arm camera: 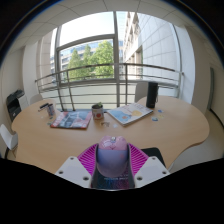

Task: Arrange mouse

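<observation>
We've got mouse (112, 155) clamped in gripper (112, 172), pads tight on both sides, prob lifted just above mousepad (150, 157). Next: lower onto mousepad, release.

Showing pale lilac on the mouse (112, 155), lying between magenta pads (88, 159) on white fingers. Glowing warm tan across the round table (60, 140). Displaying blue and pink print on two magazines (72, 119) toward the table's far edge, beside a black speaker (152, 95).

Bright daylight through the window (100, 62); strong fisheye bending at edges.
</observation>
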{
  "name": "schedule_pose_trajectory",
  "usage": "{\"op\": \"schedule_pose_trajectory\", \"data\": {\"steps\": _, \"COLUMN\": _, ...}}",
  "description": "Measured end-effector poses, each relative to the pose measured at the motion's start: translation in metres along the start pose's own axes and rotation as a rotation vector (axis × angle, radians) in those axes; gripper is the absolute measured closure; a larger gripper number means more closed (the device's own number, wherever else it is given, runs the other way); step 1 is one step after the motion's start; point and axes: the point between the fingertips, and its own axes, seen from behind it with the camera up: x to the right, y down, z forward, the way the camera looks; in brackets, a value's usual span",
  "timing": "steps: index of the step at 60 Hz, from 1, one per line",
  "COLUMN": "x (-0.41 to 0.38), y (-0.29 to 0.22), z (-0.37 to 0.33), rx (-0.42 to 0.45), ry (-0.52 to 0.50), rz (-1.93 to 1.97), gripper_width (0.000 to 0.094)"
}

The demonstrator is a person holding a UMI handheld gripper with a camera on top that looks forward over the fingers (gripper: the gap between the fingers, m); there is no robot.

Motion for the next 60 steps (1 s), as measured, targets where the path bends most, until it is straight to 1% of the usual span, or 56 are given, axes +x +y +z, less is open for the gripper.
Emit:
{"op": "schedule_pose_trajectory", "data": {"steps": 5, "x": 0.033, "y": 0.053, "z": 0.018, "rx": -0.114, "ry": 0.006, "rz": 0.005, "gripper_width": 0.0519}}
{"op": "schedule_pose_trajectory", "data": {"steps": 8, "x": 0.044, "y": 0.074, "z": 0.024, "rx": -0.150, "ry": 0.010, "rz": -0.005, "gripper_width": 0.0517}}
{"op": "schedule_pose_trajectory", "data": {"steps": 9, "x": 0.045, "y": 0.095, "z": 0.032, "rx": -0.155, "ry": 0.002, "rz": -0.007, "gripper_width": 0.0516}}
{"op": "schedule_pose_trajectory", "data": {"steps": 10, "x": 0.047, "y": 0.100, "z": 0.032, "rx": -0.160, "ry": -0.005, "rz": -0.010, "gripper_width": 0.0514}}
{"op": "schedule_pose_trajectory", "data": {"steps": 13, "x": 0.049, "y": 0.109, "z": 0.033, "rx": -0.178, "ry": -0.023, "rz": -0.016, "gripper_width": 0.0454}}
{"op": "schedule_pose_trajectory", "data": {"steps": 19, "x": 0.049, "y": 0.127, "z": 0.038, "rx": -0.220, "ry": -0.049, "rz": -0.031, "gripper_width": 0.0373}}
{"op": "schedule_pose_trajectory", "data": {"steps": 22, "x": 0.051, "y": 0.125, "z": 0.035, "rx": -0.209, "ry": -0.043, "rz": -0.034, "gripper_width": 0.0302}}
{"op": "schedule_pose_trajectory", "data": {"steps": 27, "x": 0.057, "y": 0.115, "z": 0.025, "rx": -0.197, "ry": -0.010, "rz": -0.054, "gripper_width": 0.0078}}
{"op": "schedule_pose_trajectory", "data": {"steps": 30, "x": 0.059, "y": 0.108, "z": 0.016, "rx": -0.181, "ry": 0.006, "rz": -0.053, "gripper_width": 0.0096}}
{"op": "schedule_pose_trajectory", "data": {"steps": 36, "x": 0.056, "y": 0.089, "z": -0.013, "rx": -0.157, "ry": 0.035, "rz": -0.042, "gripper_width": 0.0087}}
{"op": "schedule_pose_trajectory", "data": {"steps": 45, "x": 0.049, "y": 0.066, "z": -0.079, "rx": -0.108, "ry": 0.102, "rz": -0.060, "gripper_width": 0.0092}}
{"op": "schedule_pose_trajectory", "data": {"steps": 54, "x": 0.033, "y": 0.061, "z": -0.152, "rx": -0.086, "ry": 0.140, "rz": -0.066, "gripper_width": 0.0089}}
{"op": "schedule_pose_trajectory", "data": {"steps": 60, "x": 0.022, "y": 0.063, "z": -0.195, "rx": -0.076, "ry": 0.143, "rz": -0.071, "gripper_width": 0.0088}}
